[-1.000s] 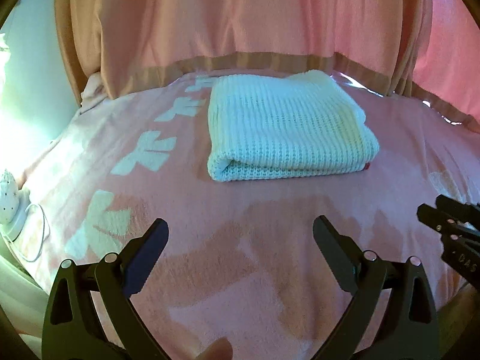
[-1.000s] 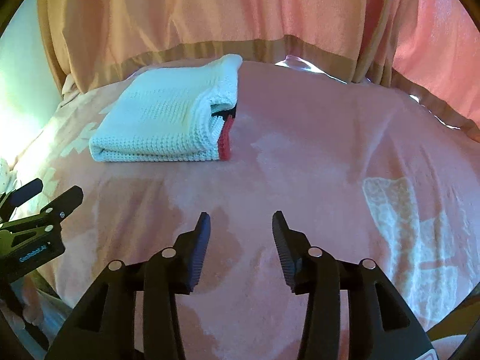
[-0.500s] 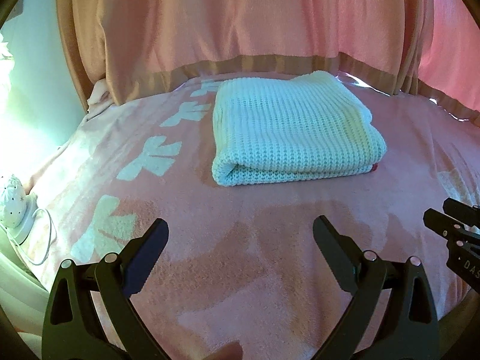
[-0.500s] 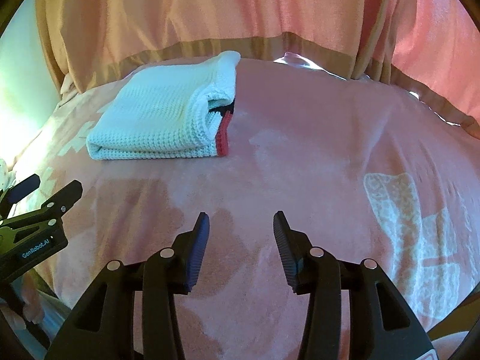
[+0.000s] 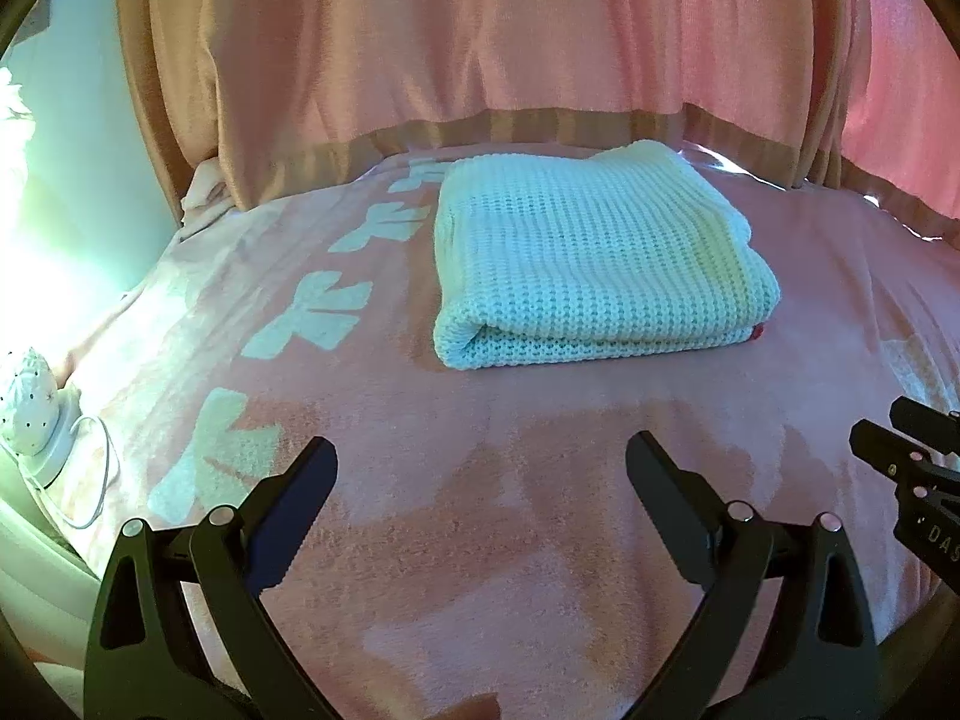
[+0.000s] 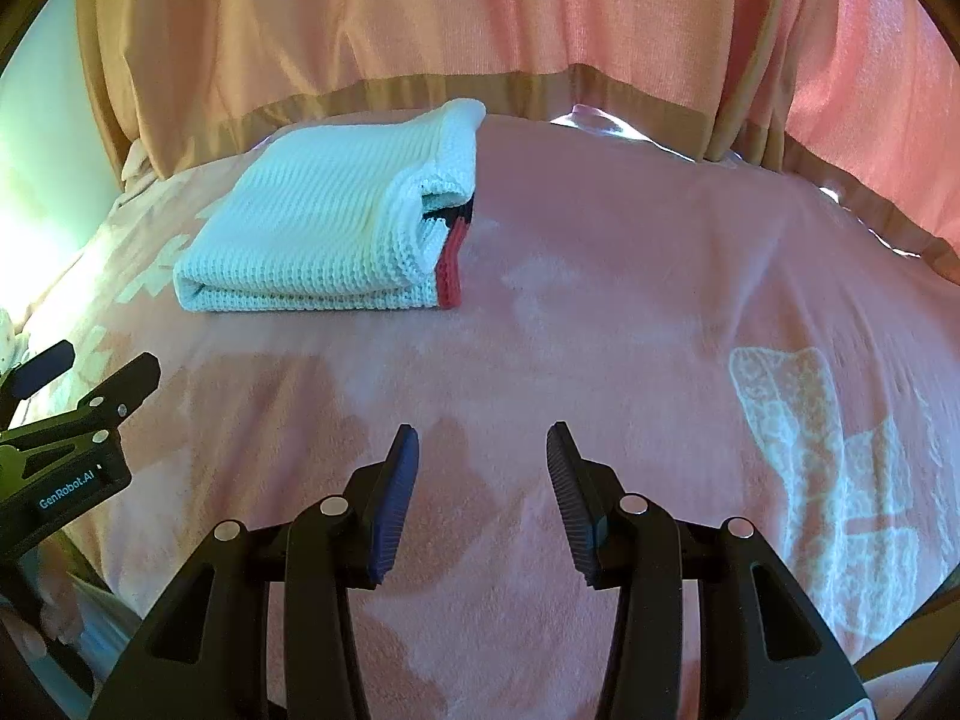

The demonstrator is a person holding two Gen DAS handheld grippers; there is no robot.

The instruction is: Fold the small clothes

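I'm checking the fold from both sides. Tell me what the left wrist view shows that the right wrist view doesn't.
Left wrist only: a white dotted object with a cord at the blanket's left edge, and the row of pale bow shapes.

Right wrist only: the garment's open end with its red trim.

Both: the folded white knit on the pink blanket, curtains behind, both claws open and empty.

"GenRobot.AI" reads in pale letters on the left gripper (image 6: 90, 396) body, at the left edge of the right wrist view. In the left wrist view, lower right, the right gripper (image 5: 900, 450) body carries "DAS" — the rest runs out of frame.
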